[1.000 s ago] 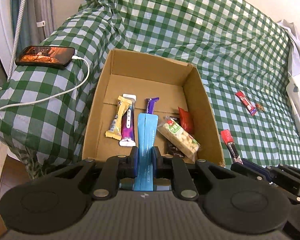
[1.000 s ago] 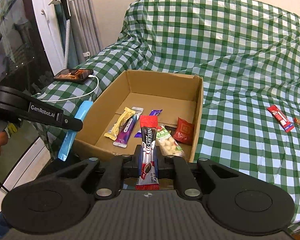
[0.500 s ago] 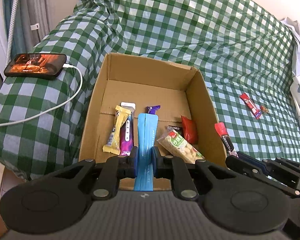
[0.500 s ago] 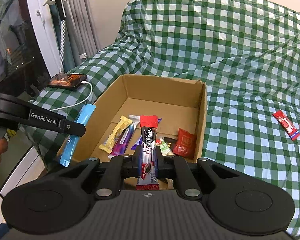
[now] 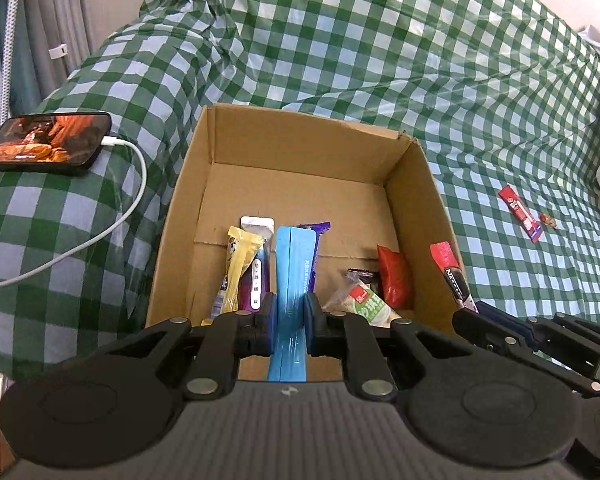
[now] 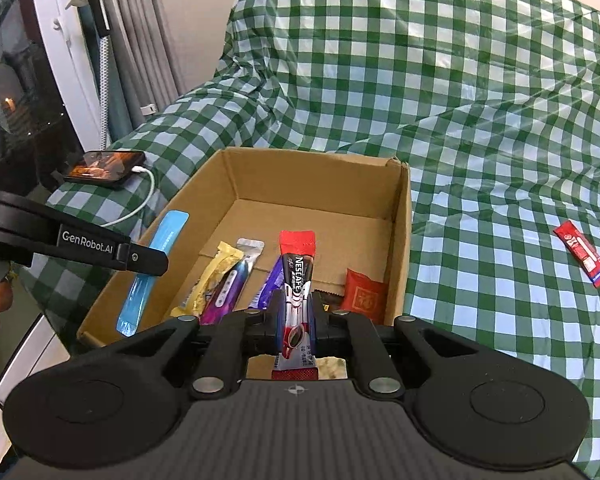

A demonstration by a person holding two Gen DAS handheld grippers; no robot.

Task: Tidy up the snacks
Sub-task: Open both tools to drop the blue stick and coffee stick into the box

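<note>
Fingers [image 5: 269, 312] pinching flat glossy blue sachet [image 5: 295, 264]

A green-and-white checked cover [image 5: 380, 60] lies under a plain brown box [image 5: 416, 200]. Inside are yellow [image 5: 236, 268], purple [image 5: 256, 280], red [image 5: 394, 276] and green-labelled [image 5: 366, 304] packets. A light-blue stick [image 5: 294, 272] and a red-topped black stick [image 6: 296, 280] sit in black hand-held grippers.

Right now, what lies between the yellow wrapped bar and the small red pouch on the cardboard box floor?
In the right wrist view: a purple-silver stick, a purple wrapper and a dark packet's edge lie between the yellow bar and red pouch.
</note>
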